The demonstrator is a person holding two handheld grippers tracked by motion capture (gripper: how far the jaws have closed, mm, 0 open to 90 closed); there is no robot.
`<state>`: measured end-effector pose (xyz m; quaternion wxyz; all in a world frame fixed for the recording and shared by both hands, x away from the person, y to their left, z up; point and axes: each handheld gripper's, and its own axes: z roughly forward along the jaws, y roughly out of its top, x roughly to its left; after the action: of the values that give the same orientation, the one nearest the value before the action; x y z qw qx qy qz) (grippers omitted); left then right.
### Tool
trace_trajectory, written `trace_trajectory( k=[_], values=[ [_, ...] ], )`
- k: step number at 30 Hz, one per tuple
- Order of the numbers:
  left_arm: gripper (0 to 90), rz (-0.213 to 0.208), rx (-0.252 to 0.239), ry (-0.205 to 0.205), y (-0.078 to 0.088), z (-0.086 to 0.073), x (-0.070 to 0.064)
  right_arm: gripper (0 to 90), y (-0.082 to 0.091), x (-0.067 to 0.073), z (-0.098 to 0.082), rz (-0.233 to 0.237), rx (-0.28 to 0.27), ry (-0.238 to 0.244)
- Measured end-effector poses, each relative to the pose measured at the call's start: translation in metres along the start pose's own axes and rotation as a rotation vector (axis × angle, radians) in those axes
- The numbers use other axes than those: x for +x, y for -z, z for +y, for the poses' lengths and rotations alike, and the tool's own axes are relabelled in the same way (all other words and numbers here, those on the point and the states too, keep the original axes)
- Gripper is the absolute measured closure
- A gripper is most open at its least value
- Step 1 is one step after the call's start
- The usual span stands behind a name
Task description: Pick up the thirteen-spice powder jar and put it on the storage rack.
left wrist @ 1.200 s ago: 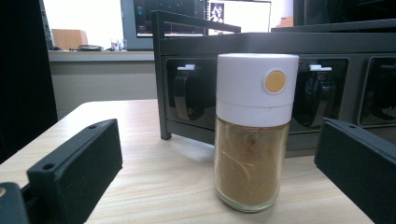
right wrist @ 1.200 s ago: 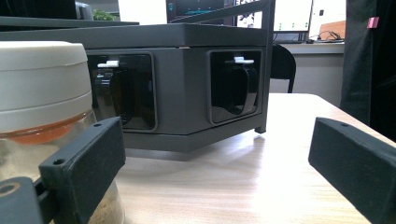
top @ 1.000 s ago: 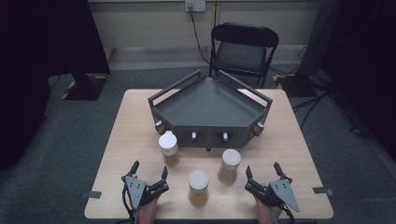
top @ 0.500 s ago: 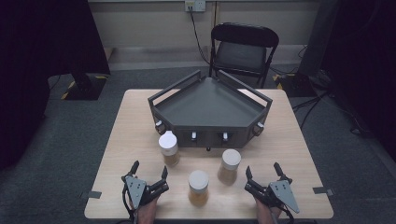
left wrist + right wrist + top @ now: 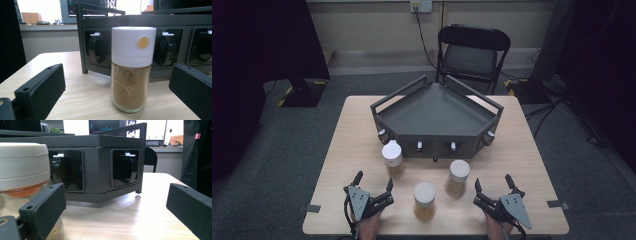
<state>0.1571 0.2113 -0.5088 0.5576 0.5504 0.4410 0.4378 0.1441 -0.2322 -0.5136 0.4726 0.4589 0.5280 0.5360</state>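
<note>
Three glass spice jars with white lids stand on the table in front of a dark grey angled rack (image 5: 437, 107). The left jar (image 5: 392, 159) is nearest the rack, the middle jar (image 5: 425, 201) nearest the front edge, the right jar (image 5: 458, 177) between them. My left gripper (image 5: 373, 180) is open, just short of the left jar. That jar (image 5: 131, 70), holding brown powder, stands ahead between the open left gripper's (image 5: 117, 75) jaws, untouched. My right gripper (image 5: 493, 181) is open and holds nothing. A jar (image 5: 22, 170) sits close beyond its left jaw.
The rack's front (image 5: 100, 165) has several dark recessed holders with white clips. A black folding chair (image 5: 472, 52) stands behind the light wooden table (image 5: 357, 130). Bare tabletop lies to the right of the right gripper (image 5: 116, 195)'s view. Cables run on the floor at right.
</note>
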Motion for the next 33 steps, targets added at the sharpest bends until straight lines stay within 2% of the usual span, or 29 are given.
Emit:
trace_trajectory(
  k=[13,17,22,25,26,33],
  values=[
    [0.1,0.014,-0.019,0.002,-0.002,0.008,-0.003,0.2,0.000,0.001,-0.001,-0.005,-0.004,0.002],
    [0.0,0.003,-0.016,0.003,-0.004,0.012,-0.002,0.2,0.000,0.001,-0.001,-0.005,-0.004,0.002],
    [0.0,-0.015,-0.013,0.030,-0.006,0.018,-0.001,0.2,0.001,0.001,-0.002,-0.005,-0.009,0.003],
    [0.0,-0.021,-0.008,0.031,-0.007,0.021,-0.001,0.0,0.001,0.001,-0.002,-0.003,-0.013,0.003],
    [0.0,-0.030,-0.012,0.042,-0.008,0.022,0.001,0.1,0.001,0.001,-0.002,-0.003,-0.013,0.004],
    [0.0,-0.064,-0.010,0.053,-0.013,0.027,0.004,0.0,0.001,0.001,-0.002,-0.003,-0.013,0.004]
  ],
)
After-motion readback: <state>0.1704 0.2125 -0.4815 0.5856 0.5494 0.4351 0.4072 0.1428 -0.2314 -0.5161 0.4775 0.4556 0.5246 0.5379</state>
